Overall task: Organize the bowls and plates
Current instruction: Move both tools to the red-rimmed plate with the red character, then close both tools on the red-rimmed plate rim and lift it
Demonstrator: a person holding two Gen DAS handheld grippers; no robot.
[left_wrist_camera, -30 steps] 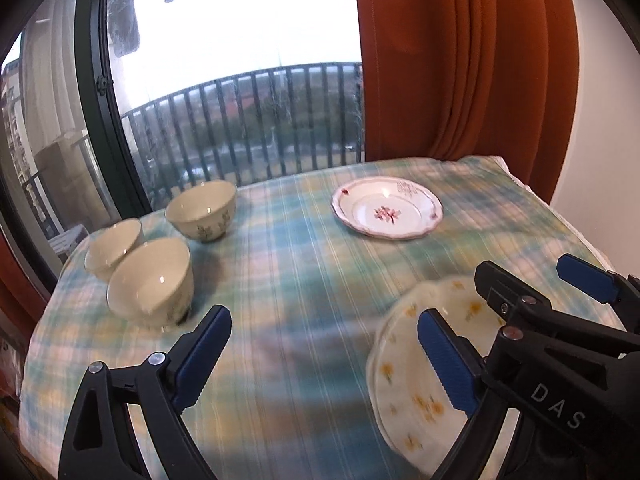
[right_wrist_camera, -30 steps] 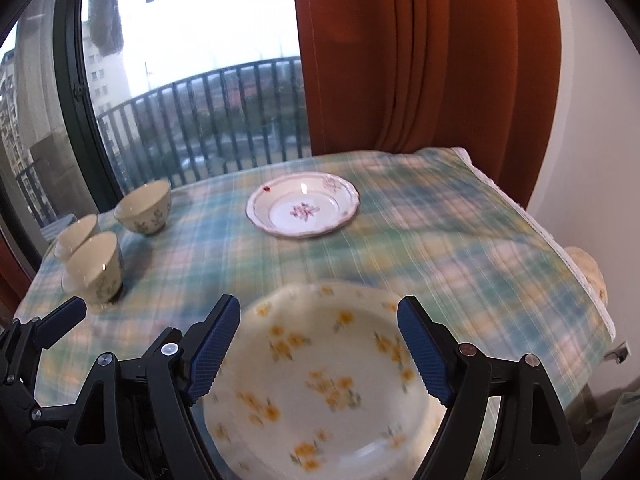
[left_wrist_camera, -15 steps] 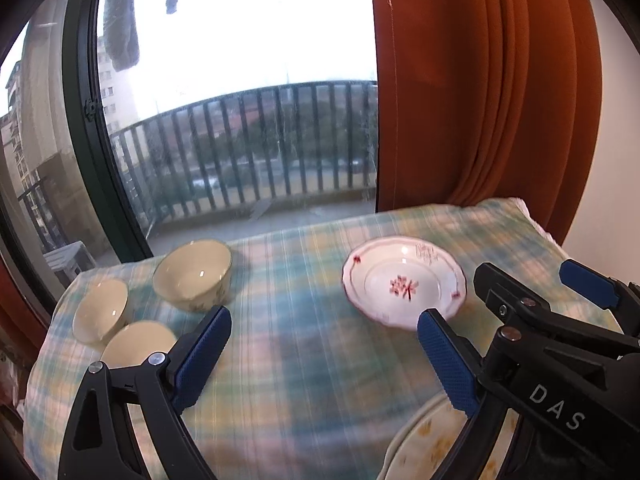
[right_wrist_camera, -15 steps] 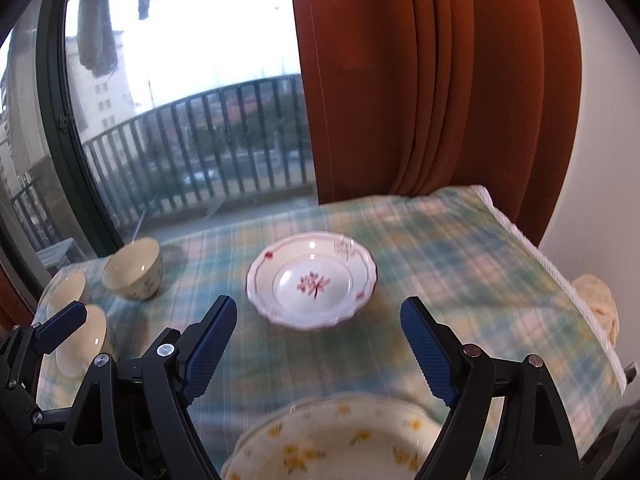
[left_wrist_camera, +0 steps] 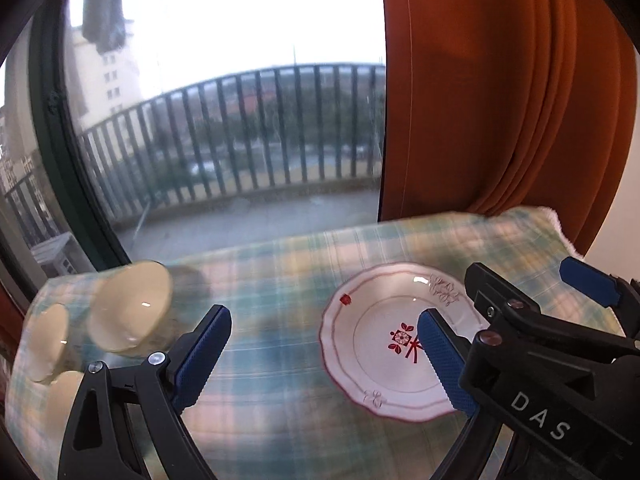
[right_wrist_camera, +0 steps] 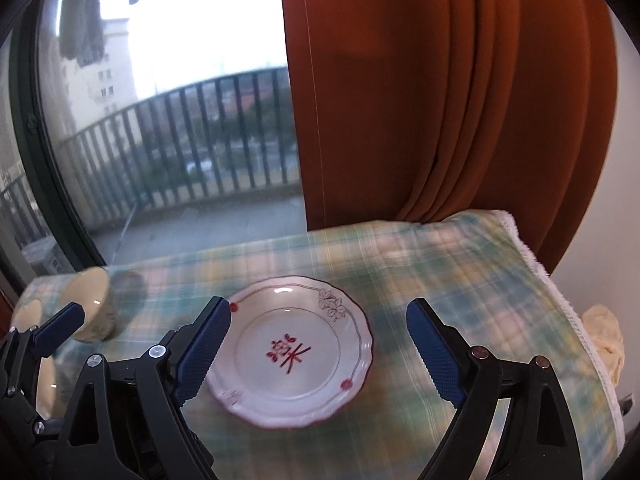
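A white plate with a red flower (left_wrist_camera: pixel 384 344) lies on the plaid tablecloth (left_wrist_camera: pixel 280 276); it also shows in the right wrist view (right_wrist_camera: pixel 296 352). My right gripper (right_wrist_camera: pixel 318 356) is open and empty, hovering above and just in front of this plate. My left gripper (left_wrist_camera: pixel 324 356) is open and empty, to the left of it. Cream bowls stand at the left: one further back (left_wrist_camera: pixel 132 312) and two nearer the left edge (left_wrist_camera: pixel 44 344). The back bowl shows in the right wrist view (right_wrist_camera: pixel 90 304). The yellow-flowered plate is out of view.
An orange curtain (right_wrist_camera: pixel 440 100) hangs behind the table's far right corner. A window with a balcony railing (left_wrist_camera: pixel 240 136) is behind the table. The table's right edge has a white fringe (right_wrist_camera: pixel 560 300), with a cream cloth (right_wrist_camera: pixel 604 340) beyond it.
Both grippers have moved forward and tilted up over the table. The yellow-flowered plate dropped out of view below, and the red-flower plate is now close under the right gripper.
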